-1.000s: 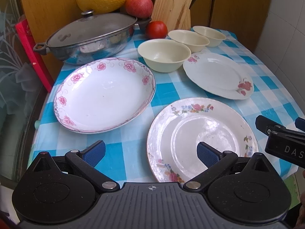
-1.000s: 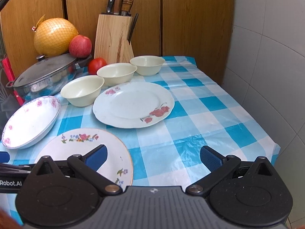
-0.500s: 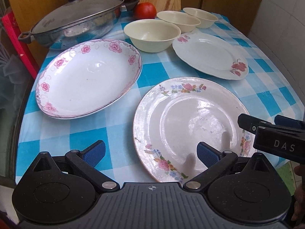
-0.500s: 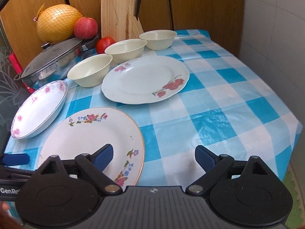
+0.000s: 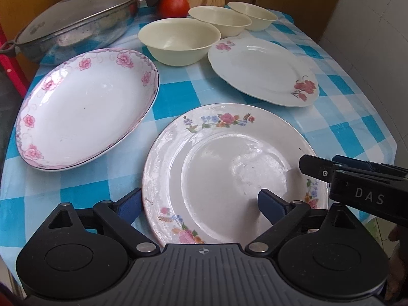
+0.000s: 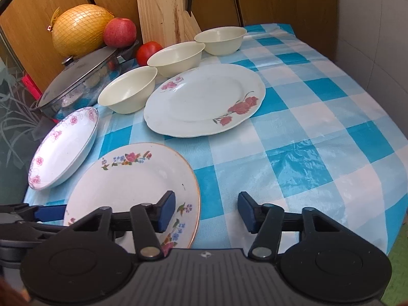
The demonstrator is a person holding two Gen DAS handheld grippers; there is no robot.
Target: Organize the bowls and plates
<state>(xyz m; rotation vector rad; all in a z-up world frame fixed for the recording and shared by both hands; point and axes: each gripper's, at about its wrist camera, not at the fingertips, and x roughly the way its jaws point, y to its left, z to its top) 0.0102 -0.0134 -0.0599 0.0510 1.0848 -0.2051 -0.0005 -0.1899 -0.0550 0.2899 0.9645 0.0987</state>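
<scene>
A flowered plate [image 5: 224,168] lies at the table's near edge, also in the right wrist view [image 6: 132,178]. My left gripper [image 5: 201,204] is open, its fingers straddling the plate's near left rim. My right gripper [image 6: 206,211] is open, straddling the plate's right rim; it shows in the left wrist view [image 5: 357,181]. A deep pink-flowered plate [image 5: 84,107] lies to the left. A red-flowered white plate [image 5: 262,68] lies behind. Three cream bowls [image 5: 178,40] [image 5: 219,24] [image 5: 252,15] stand in a row at the back.
A lidded metal pan [image 5: 74,20], a tomato [image 5: 174,5], an apple [image 6: 119,32], a netted pomelo [image 6: 80,29] and a wooden knife block [image 6: 163,12] stand at the back. The blue checked tablecloth [image 6: 318,132] drops off at the right and near edges.
Both grippers have moved forward and down to the flowered plate. The right gripper's jaws have narrowed somewhat. Its left finger now sits over the plate's rim.
</scene>
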